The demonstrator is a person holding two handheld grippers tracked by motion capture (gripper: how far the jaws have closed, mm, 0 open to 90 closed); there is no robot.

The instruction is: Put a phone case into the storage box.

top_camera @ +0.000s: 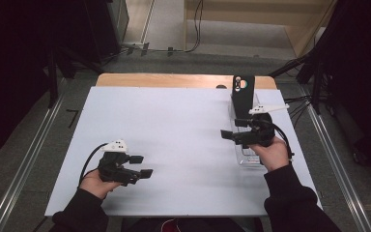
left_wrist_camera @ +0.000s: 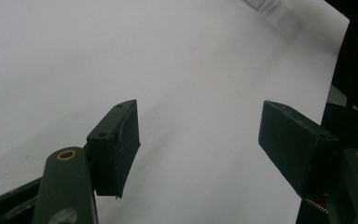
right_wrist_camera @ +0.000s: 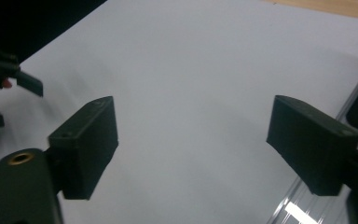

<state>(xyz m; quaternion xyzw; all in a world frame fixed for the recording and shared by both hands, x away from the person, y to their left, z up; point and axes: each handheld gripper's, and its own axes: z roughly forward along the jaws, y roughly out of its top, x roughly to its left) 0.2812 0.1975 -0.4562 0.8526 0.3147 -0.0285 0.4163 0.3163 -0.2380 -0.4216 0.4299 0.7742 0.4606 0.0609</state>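
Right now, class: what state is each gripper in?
Left gripper: open, holding nothing, above the white table.
Right gripper: open, holding nothing, beside the clear tray.

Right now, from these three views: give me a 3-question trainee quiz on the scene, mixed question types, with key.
1. True or false: the left gripper has something between its jaws.
2. Multiple choice: the black phone-like slab stands A) flat in the middle of the white board, B) upright at the far end of the clear tray, C) in the person's left hand.
3. Fill in: the right gripper is held beside the clear ____.

Key
1. False; both jaws stand apart over bare white board.
2. B.
3. tray; its jaws are apart with nothing between them.
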